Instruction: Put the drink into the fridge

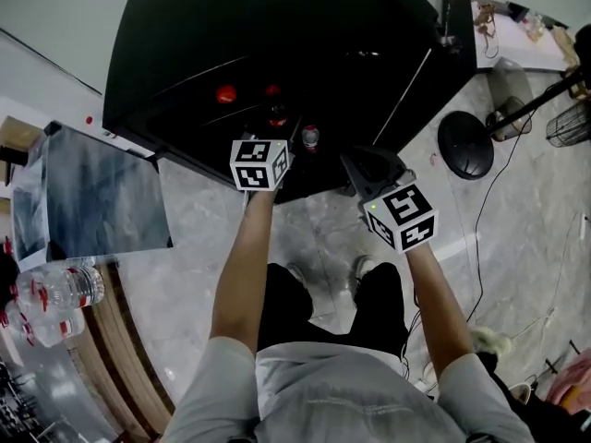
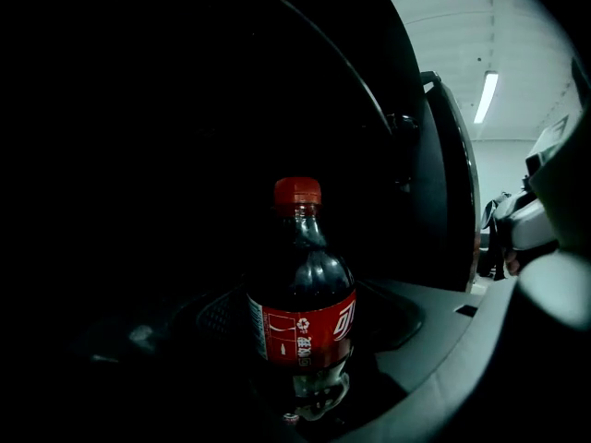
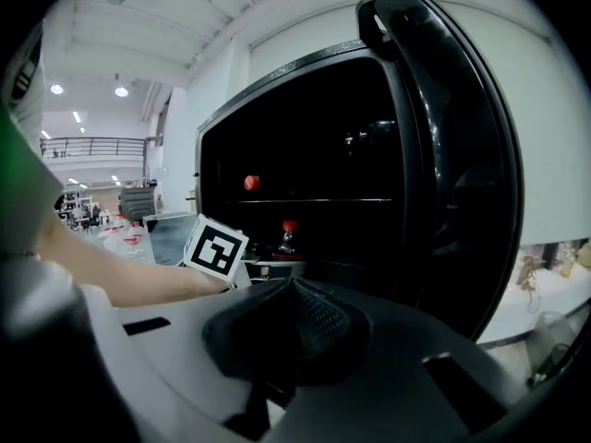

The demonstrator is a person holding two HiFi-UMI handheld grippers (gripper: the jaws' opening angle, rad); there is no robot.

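The drink is a dark cola bottle [image 2: 303, 312] with a red cap and red label. It stands upright between the jaws of my left gripper [image 2: 300, 381], which is shut on its lower body. In the head view the left gripper [image 1: 280, 148] reaches into the open black fridge [image 1: 185, 53], and the bottle's cap [image 1: 310, 137] shows just past it. In the right gripper view the bottle [image 3: 289, 233] is inside the fridge's lower part, under a shelf. My right gripper [image 3: 294, 295] is shut on nothing and hangs outside the fridge front [image 1: 371, 169].
The fridge door [image 3: 452, 155] stands open on the right. Two red caps [image 1: 225, 93] show deeper in the fridge. A grey box [image 1: 97, 192] and several water bottles [image 1: 55, 289] are on the left. A round stand base [image 1: 464, 144] and cables lie on the floor at right.
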